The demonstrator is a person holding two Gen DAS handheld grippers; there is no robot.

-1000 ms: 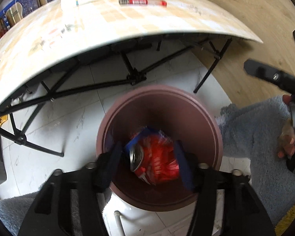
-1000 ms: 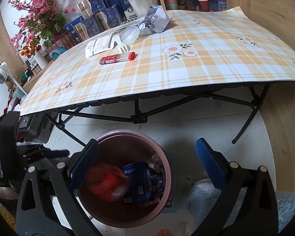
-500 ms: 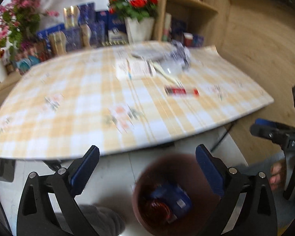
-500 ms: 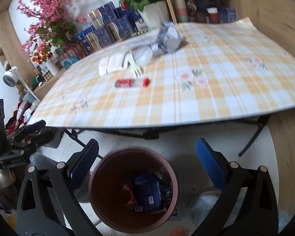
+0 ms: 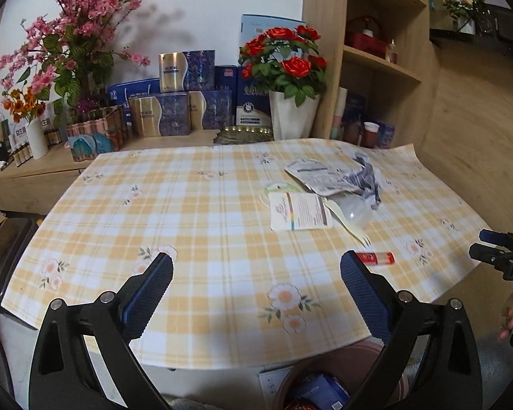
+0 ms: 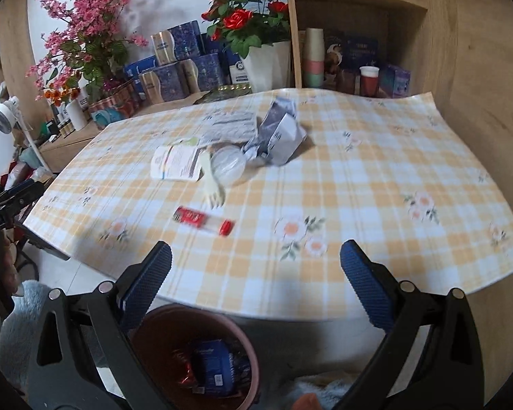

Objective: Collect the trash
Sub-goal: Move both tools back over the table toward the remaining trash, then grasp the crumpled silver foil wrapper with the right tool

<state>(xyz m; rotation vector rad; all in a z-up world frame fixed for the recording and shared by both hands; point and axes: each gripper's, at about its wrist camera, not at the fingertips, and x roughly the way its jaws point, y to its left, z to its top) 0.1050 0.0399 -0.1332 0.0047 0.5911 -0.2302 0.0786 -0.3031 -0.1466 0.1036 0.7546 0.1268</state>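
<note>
Your left tongs (image 5: 256, 275) hang spread wide and empty over the near edge of the counter (image 5: 195, 225), which wears a yellow checked cloth with flowers. Your right tongs (image 6: 256, 263) are likewise spread wide with nothing between the blue pads (image 6: 366, 283).

The remaining trash lies in a loose cluster toward the far right part of the counter. Nearest you is a small red tube (image 6: 203, 220) with a clear middle, lying flat and apart from the rest. Beyond it a pale plastic fork (image 6: 211, 182) points its tines toward you, touching a clear plastic lid (image 6: 227, 167). Just left of the fork lies a white printed packet (image 6: 176, 163). Behind the lid sits a crumpled silver-blue bag (image 6: 280, 136), and next to it a flat wrapper (image 6: 229, 124) that is too blurred to read.

The brown bin (image 6: 242, 345) stands on the floor below the counter's near edge, between the two tongs. Inside it you can see a blue carton (image 6: 212, 365) and something red and shiny (image 6: 184, 372), possibly a crushed can.

A pot of red roses (image 5: 287, 68) and stacked blue boxes (image 5: 188, 102) stand on the sideboard behind the counter.
</note>
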